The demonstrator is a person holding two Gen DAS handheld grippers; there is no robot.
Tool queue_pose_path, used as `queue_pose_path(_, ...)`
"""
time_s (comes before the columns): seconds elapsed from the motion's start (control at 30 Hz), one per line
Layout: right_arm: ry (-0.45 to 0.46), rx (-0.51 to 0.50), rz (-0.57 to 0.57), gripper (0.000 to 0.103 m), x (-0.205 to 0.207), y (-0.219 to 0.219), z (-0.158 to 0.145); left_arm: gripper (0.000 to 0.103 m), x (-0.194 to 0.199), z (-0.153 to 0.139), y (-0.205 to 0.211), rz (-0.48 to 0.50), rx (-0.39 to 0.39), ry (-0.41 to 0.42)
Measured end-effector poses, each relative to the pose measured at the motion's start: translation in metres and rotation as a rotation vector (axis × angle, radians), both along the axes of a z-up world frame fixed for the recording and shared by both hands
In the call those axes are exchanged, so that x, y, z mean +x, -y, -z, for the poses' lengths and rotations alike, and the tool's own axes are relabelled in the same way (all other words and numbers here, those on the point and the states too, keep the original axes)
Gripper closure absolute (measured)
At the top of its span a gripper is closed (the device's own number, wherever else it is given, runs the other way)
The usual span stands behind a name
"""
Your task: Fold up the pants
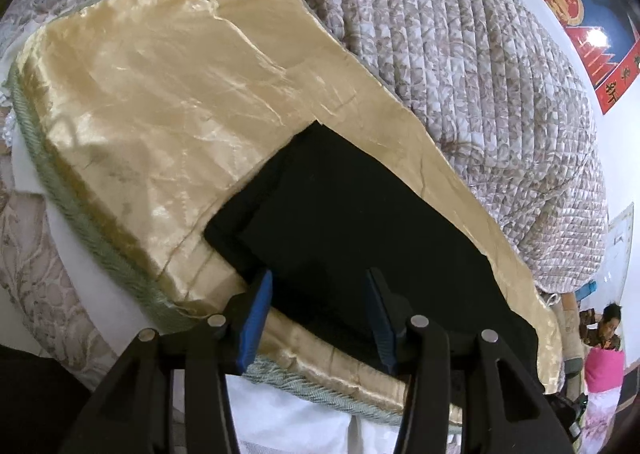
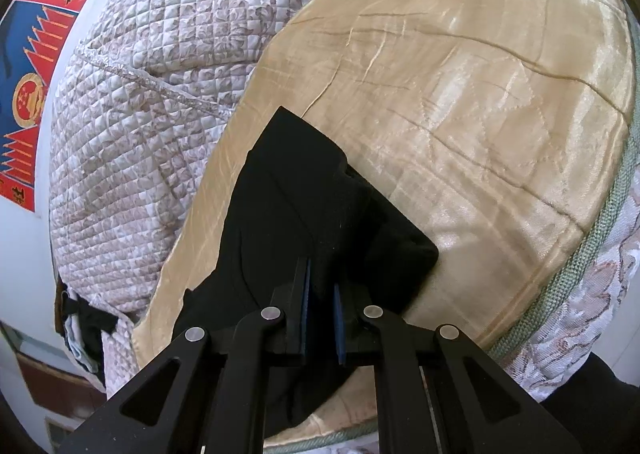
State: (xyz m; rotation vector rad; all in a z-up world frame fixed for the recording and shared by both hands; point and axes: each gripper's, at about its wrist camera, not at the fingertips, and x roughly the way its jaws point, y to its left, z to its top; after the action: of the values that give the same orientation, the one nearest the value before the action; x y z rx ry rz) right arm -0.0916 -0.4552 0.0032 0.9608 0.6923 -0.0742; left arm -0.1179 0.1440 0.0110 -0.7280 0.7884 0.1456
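Now pants point(image 2: 312, 198) pinched, right hand-held gripper point(image 2: 322, 286)

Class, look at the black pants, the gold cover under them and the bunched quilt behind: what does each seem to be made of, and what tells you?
Black pants: a matte woven or knit cloth, probably; no sheen, soft folded edges.
Gold cover: satin-like fabric; glossy highlights and sharp creases.
Quilt: padded, printed cloth, likely cotton; stitched grid, puffy squares.

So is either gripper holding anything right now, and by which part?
The right gripper is shut on the folded black fabric pants, pinching their near edge. The left gripper is open above them, holding nothing.
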Motion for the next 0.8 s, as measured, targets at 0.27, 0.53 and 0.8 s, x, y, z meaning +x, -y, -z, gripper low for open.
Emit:
queue_pose_path(0.27, 0.000, 0.000, -0.001, 0.093, 0.001, 0.000, -0.001, 0.053, 0.007, -0.003, -0.001, -0.034, 0.074, -0.008)
queue_pose_path(0.53, -0.001, 0.000, 0.001, 0.093, 0.000, 0.000, -0.001, 0.096, 0.025, -0.007, 0.001, -0.049, 0.159, -0.058)
queue_pose_path(0.8, 0.038, -0.063, -0.008, 0.095, -0.006, -0.008, -0.018, 0.099, 0.018, -0.049, 0.012, -0.027, 0.294, -0.014)
